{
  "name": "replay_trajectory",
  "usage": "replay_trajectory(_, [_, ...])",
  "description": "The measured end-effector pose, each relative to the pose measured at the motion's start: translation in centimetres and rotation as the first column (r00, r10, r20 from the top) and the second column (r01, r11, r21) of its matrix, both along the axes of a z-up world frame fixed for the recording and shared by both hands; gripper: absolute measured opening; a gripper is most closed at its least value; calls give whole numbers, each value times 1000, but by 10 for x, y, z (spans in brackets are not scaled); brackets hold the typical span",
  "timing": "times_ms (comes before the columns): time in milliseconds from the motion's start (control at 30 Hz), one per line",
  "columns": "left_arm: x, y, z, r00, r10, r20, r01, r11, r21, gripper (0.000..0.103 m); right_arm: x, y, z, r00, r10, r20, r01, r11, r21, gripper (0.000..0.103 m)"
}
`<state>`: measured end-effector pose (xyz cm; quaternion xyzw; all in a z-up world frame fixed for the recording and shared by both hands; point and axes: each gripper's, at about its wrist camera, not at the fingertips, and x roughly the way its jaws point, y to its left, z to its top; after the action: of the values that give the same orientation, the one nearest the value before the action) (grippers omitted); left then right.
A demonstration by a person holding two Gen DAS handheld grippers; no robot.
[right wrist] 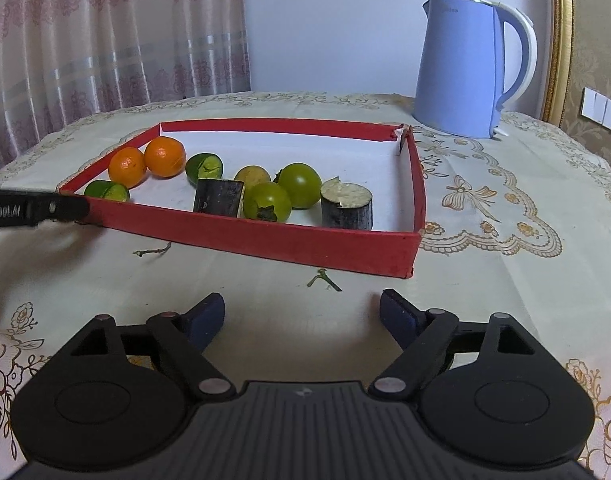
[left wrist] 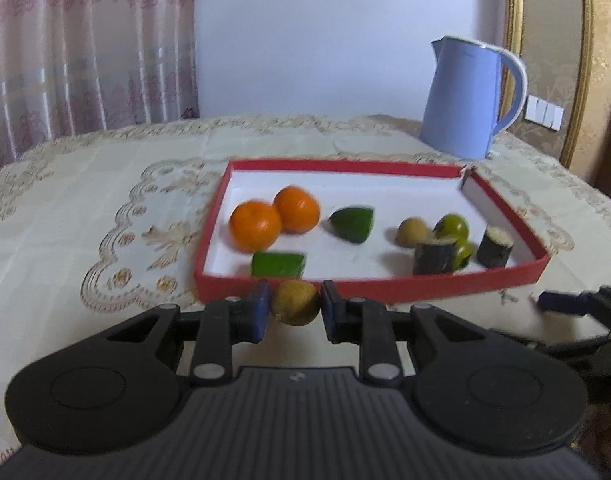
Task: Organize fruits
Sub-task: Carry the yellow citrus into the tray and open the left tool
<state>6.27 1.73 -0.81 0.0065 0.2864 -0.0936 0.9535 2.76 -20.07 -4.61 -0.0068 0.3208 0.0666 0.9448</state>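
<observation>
My left gripper (left wrist: 295,307) is shut on a small brownish-yellow round fruit (left wrist: 296,302), held just in front of the near wall of the red tray (left wrist: 365,286). In the tray lie two oranges (left wrist: 255,226), two green cut pieces (left wrist: 353,223), another brownish fruit (left wrist: 413,232), two green round fruits (left wrist: 451,227) and two dark cane chunks (left wrist: 495,246). My right gripper (right wrist: 303,316) is open and empty over the tablecloth, a little in front of the tray (right wrist: 265,236). Part of the left gripper (right wrist: 33,210) shows at the tray's near left corner.
A blue kettle (left wrist: 465,98) stands behind the tray at the back right. Small green stems (right wrist: 323,280) lie on the patterned tablecloth in front of the tray. A curtain hangs at the back left, a gold-framed panel at the right.
</observation>
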Motion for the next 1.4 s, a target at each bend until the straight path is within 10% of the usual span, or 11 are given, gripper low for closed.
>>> replay_trajectory(967, [81, -51, -24, 999, 2, -54, 3, 996, 91, 26, 0, 2, 0, 1000, 3, -3, -3, 1000, -7, 89])
replay_trajectory(1200, [75, -60, -26, 1000, -13, -28, 16, 994, 105, 67, 0, 3, 0, 1000, 3, -3, -3, 1000, -7, 90])
replay_trajectory(1400, [71, -60, -24, 1000, 3, -10, -2, 995, 99, 70, 0, 3, 0, 1000, 2, -4, -2, 1000, -7, 90])
